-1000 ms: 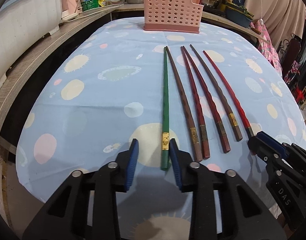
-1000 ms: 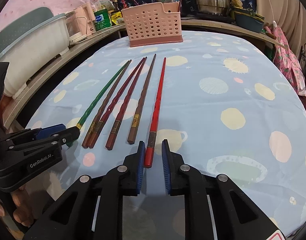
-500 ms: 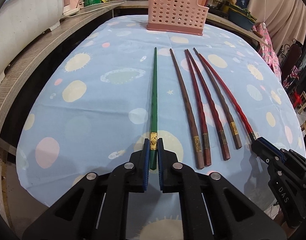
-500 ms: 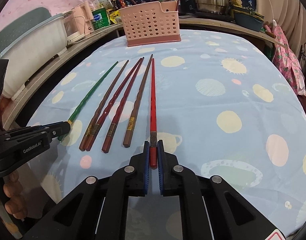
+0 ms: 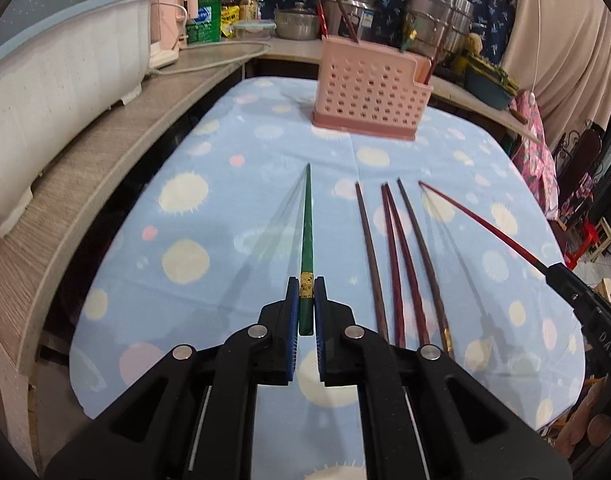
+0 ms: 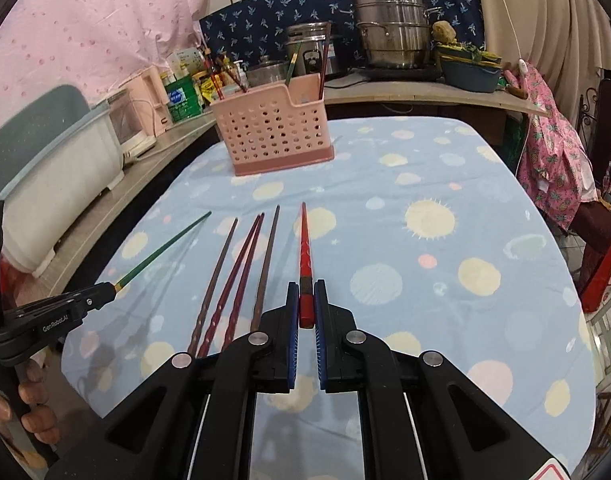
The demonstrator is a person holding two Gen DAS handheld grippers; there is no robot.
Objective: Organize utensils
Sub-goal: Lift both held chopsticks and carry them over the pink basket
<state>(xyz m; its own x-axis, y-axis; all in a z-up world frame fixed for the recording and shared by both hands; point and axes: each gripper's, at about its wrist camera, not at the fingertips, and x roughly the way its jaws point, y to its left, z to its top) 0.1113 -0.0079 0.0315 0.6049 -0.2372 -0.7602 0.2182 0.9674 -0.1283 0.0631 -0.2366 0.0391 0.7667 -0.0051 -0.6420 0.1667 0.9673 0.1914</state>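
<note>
The green chopstick (image 5: 306, 240) is clamped by its thick end in the left gripper (image 5: 304, 304), whose jaws are clenched on it just below the gold band; its thin tip points toward the far edge of the table (image 5: 137, 272) and it casts a blurred shadow on the cloth to its left. The red chopstick (image 6: 305, 256) is grasped the same way by the right gripper (image 6: 305, 304), jaws pressed on its thick end, tip toward the far edge. Between the two held sticks, four brown and dark red chopsticks (image 5: 397, 256) lie on the cloth side by side, thick ends toward the near edge, tips fanning slightly together toward the far edge; the middle two touch near their tips. A pink basket (image 5: 369, 92) with a perforated wall stands at the far edge, well apart from the chopsticks, with a few utensils upright in it. Beyond the table a counter (image 5: 85, 168) runs along the left and far sides, carrying a white tub (image 5: 53, 80) and steel pots (image 6: 393, 32).
</note>
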